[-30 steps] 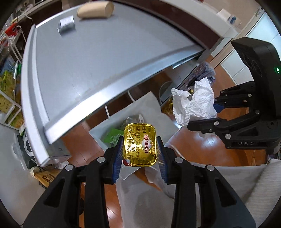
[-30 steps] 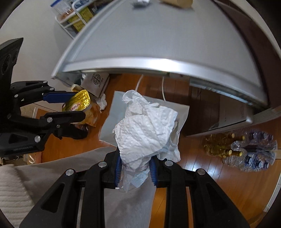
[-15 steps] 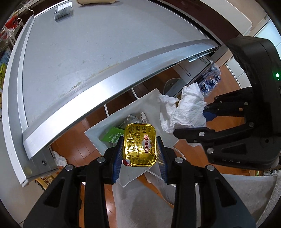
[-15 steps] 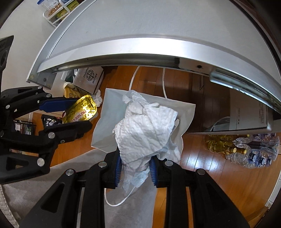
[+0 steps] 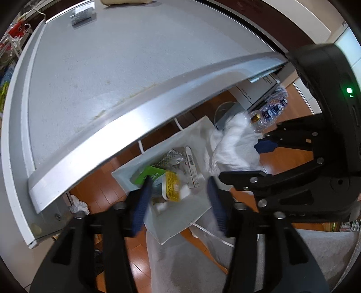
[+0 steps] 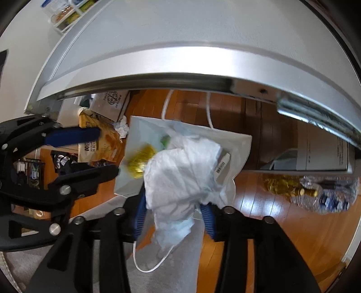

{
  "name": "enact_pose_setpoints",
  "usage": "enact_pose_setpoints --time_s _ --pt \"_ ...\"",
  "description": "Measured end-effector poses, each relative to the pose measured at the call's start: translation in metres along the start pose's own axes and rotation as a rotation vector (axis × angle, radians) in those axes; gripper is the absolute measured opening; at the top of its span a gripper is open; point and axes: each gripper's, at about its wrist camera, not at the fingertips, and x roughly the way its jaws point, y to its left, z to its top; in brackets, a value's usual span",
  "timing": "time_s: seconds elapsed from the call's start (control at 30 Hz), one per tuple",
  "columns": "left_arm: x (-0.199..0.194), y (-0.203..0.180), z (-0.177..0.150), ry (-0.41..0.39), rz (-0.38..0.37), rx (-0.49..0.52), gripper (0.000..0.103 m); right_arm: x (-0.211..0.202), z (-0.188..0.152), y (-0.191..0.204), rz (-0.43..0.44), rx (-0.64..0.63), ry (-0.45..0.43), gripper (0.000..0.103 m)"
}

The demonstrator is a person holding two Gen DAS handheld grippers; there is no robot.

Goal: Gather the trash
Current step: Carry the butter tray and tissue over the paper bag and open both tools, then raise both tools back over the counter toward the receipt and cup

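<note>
A white trash bag (image 5: pixel 178 220) stands open on the wood floor below the table edge, with wrappers inside. My left gripper (image 5: pixel 179 202) is open above it. The gold butter pack (image 5: pixel 172 186) is blurred, falling into the bag; it also shows in the right wrist view (image 6: pixel 138 164). My right gripper (image 6: pixel 173 214) has opened, its jaws apart, with the crumpled white paper towel (image 6: pixel 182 173) loose between them over the bag (image 6: pixel 239 144). In the left wrist view the towel (image 5: pixel 234 146) hangs beside the right gripper's fingers (image 5: pixel 266 145).
The grey table (image 5: pixel 90 74) overhangs the bag, with a foil packet (image 5: pixel 82 15) and a beige roll at its far end. Plastic bottles (image 6: pixel 325 193) lie on the floor to the right. A yellow snack bag (image 6: pixel 97 144) and boxes lie to the left.
Both grippers opened over the bag. The butter pack left the left gripper and drops into the bag. The paper towel is loosened in the right gripper. Both moved closer to the bag.
</note>
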Motion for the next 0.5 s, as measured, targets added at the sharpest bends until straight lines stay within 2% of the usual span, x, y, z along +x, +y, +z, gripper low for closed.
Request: enact_pose_setpoints --time_s 0.03,0.07,0.27,0.47,0.5 --pt "-0.001 0.002 0.0 -0.004 -0.002 -0.008 0.064 0.0 0.0 -0.002 0.006 0.01 -0.001 0.056" --pt "-0.004 0.004 0.0 -0.009 -0.002 -0.017 0.067 -0.002 -0.001 -0.005 0.009 0.02 -0.005 0.058" --pt "-0.014 0.007 -0.001 -0.02 -0.001 -0.038 0.067 -0.016 -0.007 -0.006 -0.01 0.007 -0.027 0.06" --pt "-0.013 0.008 0.001 -0.024 -0.009 -0.051 0.067 -0.037 -0.019 -0.015 -0.049 0.015 -0.056 0.069" --pt "-0.014 0.007 0.001 -0.023 -0.005 -0.047 0.068 -0.042 -0.022 -0.016 -0.064 0.012 -0.059 0.073"
